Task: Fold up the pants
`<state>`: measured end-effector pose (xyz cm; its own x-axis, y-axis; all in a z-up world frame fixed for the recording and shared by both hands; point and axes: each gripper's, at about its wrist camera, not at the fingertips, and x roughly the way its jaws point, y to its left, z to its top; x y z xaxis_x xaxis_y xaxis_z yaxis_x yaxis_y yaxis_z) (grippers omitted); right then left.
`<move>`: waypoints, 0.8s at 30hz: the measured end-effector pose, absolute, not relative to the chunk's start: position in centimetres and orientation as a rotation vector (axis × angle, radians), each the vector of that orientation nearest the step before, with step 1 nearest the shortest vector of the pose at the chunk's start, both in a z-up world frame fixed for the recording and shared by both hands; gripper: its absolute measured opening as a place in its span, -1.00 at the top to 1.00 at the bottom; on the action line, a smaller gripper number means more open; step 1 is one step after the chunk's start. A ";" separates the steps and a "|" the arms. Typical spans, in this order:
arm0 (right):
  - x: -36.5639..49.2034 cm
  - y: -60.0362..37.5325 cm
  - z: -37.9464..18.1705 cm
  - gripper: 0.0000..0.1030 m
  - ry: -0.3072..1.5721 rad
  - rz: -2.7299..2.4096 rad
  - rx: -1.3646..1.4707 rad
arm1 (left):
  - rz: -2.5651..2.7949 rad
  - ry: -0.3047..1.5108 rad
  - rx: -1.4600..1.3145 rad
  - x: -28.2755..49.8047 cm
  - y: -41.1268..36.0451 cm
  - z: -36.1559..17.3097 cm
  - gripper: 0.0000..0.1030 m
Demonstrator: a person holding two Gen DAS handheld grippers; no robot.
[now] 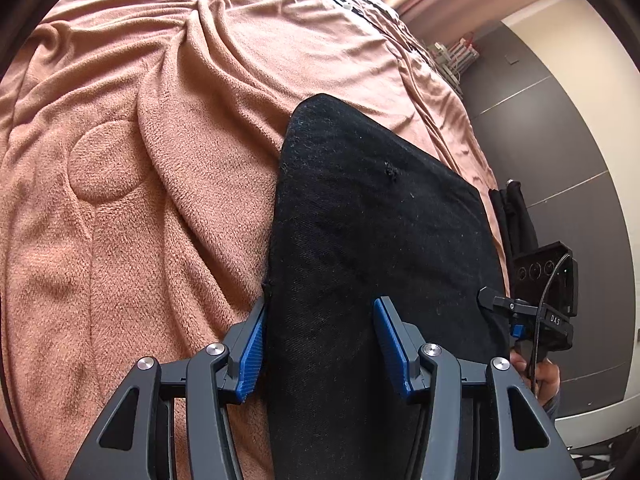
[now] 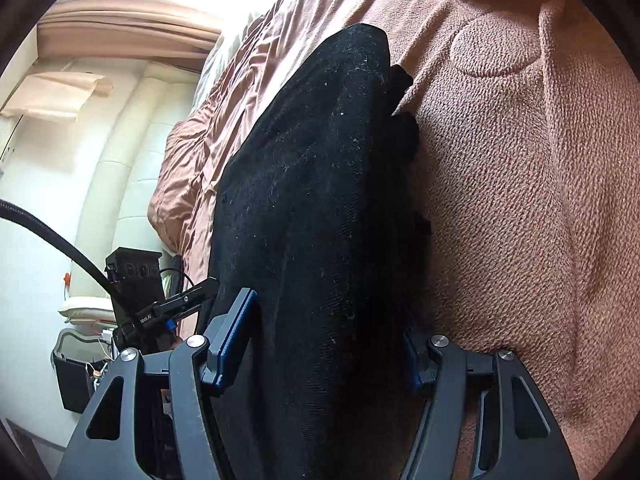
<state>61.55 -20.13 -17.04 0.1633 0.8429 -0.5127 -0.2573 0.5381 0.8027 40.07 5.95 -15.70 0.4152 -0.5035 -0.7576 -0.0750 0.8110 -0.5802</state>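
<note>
A pink blanket (image 1: 132, 168) covers the bed, rumpled into long folds, with a round embossed patch (image 2: 496, 48) in its weave. On it lie the black pants (image 1: 360, 240), folded into a long dark slab near the bed's edge, speckled with lint. The left gripper (image 1: 320, 344) straddles the near end of the pants; its blue pads (image 1: 390, 344) stand apart, cloth between them, not pinched. The right gripper (image 2: 320, 348) is at the pants' other side, fingers spread around a thick bunch of cloth; whether they press it I cannot tell.
</note>
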 end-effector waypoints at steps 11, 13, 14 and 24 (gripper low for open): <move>59.0 -21.2 -16.8 0.46 1.042 0.910 0.595 | -0.291 1.060 -0.561 38.7 5.4 -13.3 0.49; 58.5 -21.1 -16.5 0.48 1.021 0.909 0.577 | -0.292 1.047 -0.560 38.3 5.4 -12.8 0.53; 58.1 -20.9 -16.3 0.50 1.009 0.909 0.564 | -0.291 1.041 -0.560 38.0 5.4 -12.6 0.53; 54.5 -19.4 -14.0 0.55 0.917 0.897 0.500 | -0.305 0.971 -0.558 35.6 5.0 -9.5 0.60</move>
